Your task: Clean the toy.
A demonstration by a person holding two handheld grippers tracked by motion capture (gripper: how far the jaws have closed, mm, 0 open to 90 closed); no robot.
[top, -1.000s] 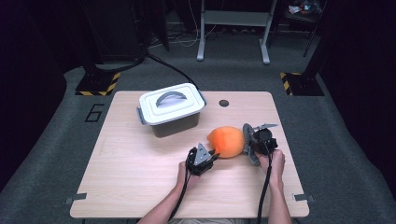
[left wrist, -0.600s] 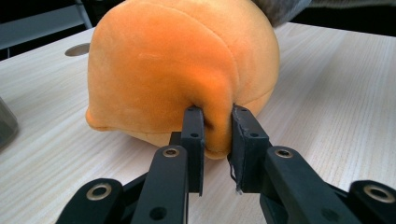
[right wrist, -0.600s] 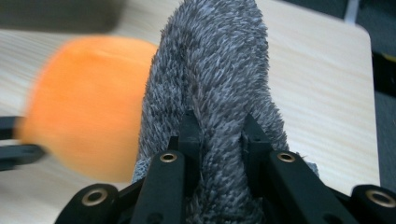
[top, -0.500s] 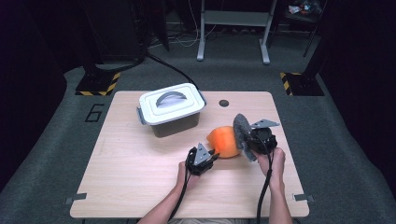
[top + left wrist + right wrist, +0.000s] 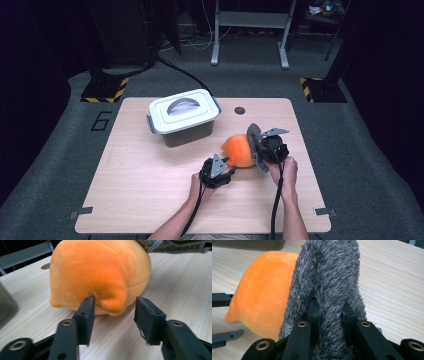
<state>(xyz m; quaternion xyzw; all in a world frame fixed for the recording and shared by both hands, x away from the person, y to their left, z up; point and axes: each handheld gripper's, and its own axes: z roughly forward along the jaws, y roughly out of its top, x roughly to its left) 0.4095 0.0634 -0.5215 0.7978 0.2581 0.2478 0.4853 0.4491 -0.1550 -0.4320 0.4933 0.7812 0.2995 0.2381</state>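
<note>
Right gripper (image 5: 329, 312) is clamped on a fold of the grey cloth (image 5: 329, 272), pile bunched between both jaws, gripped near the cloth's edge. Cloth stands on edge against the right flank of the orange plush (image 5: 241, 150). Your left gripper (image 5: 113, 312) has just been opening; its jaws stand apart on either side of a small nub of the plush, the left pad (image 5: 86, 312) at the fabric, the other one clear, nothing pinched.

Plush sits on the table (image 5: 150, 200), right of centre, nearer the front edge than the back. Lidded box (image 5: 183, 116) is well apart from it, toward the back edge, left of the plush, handle on top, lid on. Small round hole (image 5: 240, 110) near the back edge.

Step in hand, as I judge it: working the cloth against or off the plush.
- Hold your right grip firm; pile is slippery and the bite is shallow.
- With the left jaws loose, the plush can roll or slide. Re-pinch the nub, or press down, before you pull.
- Move the cloth slowly, away from the plush.
</note>
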